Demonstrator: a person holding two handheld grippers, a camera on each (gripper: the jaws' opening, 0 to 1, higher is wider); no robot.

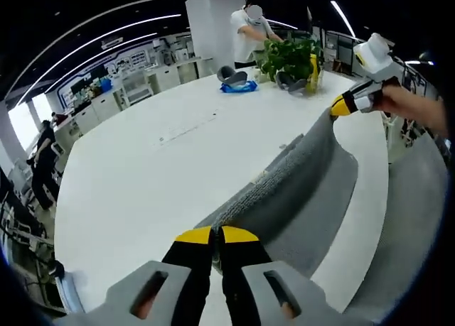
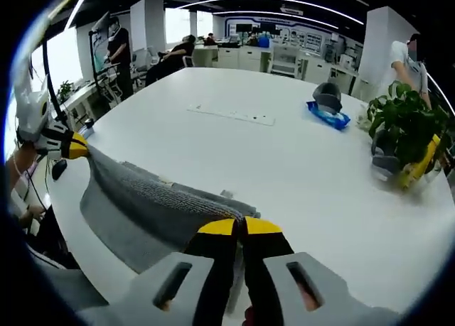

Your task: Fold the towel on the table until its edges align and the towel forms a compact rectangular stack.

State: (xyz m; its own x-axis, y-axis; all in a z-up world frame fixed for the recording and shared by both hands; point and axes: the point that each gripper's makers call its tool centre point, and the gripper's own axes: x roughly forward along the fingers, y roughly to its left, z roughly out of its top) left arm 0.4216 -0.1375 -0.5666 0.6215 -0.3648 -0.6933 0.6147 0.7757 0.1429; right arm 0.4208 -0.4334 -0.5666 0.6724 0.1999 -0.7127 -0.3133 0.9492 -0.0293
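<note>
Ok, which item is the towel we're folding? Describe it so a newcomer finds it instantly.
Start from the big white table. At its near edge, a grey towel is lifted and stretched between the left gripper and right gripper, each shut on an end. It is the only grey cloth; the blue packet and potted plant sit far across the table.

We hold our left claw [image 1: 217, 235] with its jaws pressed together, pinching the towel [image 1: 284, 191] at one end. Our right claw [image 2: 239, 227] is likewise clamped on the other end, both raised and well apart.
</note>
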